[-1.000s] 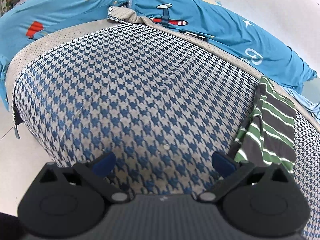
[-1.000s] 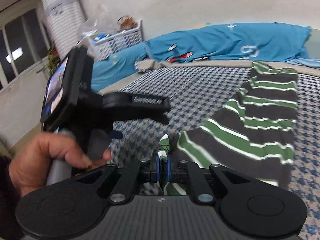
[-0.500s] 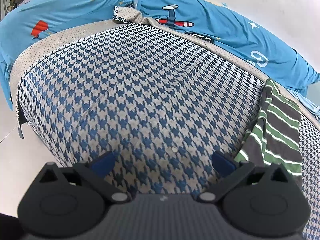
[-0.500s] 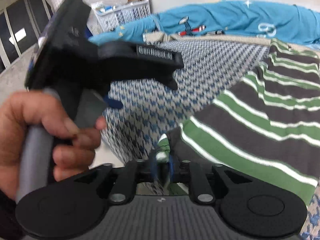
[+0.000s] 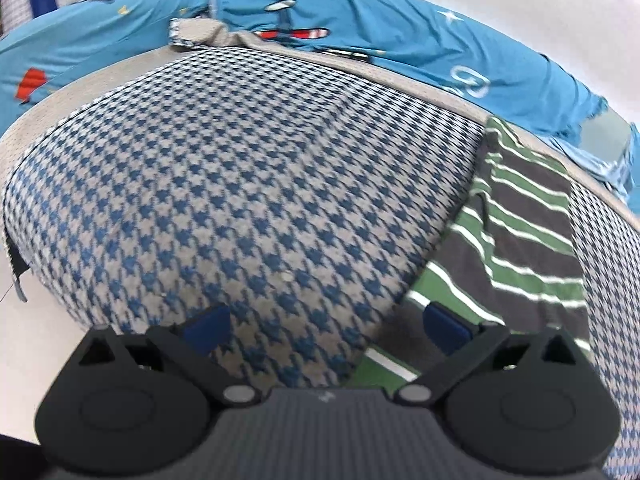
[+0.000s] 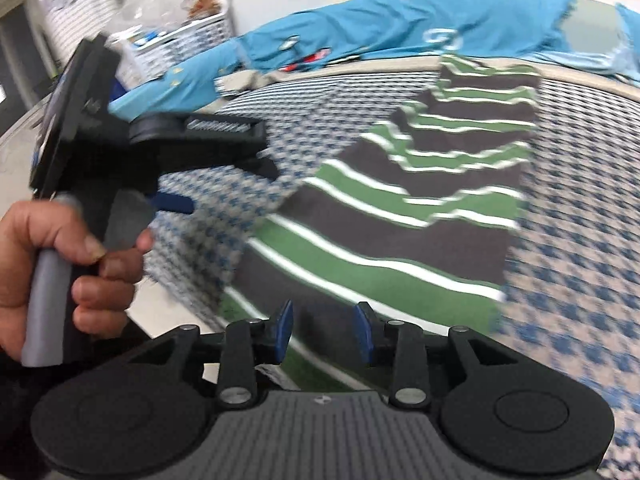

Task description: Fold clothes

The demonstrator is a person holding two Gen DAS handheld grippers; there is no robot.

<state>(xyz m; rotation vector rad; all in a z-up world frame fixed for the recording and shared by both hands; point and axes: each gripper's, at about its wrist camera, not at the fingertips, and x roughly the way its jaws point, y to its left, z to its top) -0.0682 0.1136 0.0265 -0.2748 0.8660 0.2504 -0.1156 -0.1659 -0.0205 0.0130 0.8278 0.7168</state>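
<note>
Houndstooth bed [image 5: 248,184]: right gripper [image 6: 323,332] has released striped shirt [image 6: 400,240]; left gripper [image 5: 326,326] stays spread.

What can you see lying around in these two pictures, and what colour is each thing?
Striped garment: one, green, dark grey and white, spread on the checked surface.
Checked cover: one, blue and beige houndstooth, over the bed or sofa.
Blue sheet: one, bright blue with a plane print, bunched along the far edge.
Basket: one, white, far left by the wall.
Left gripper: one, black with blue pads, jaws wide open above the cover.
Right gripper: one, black, jaws open over the garment.
Left hand: one, gripping the left handle.
</note>
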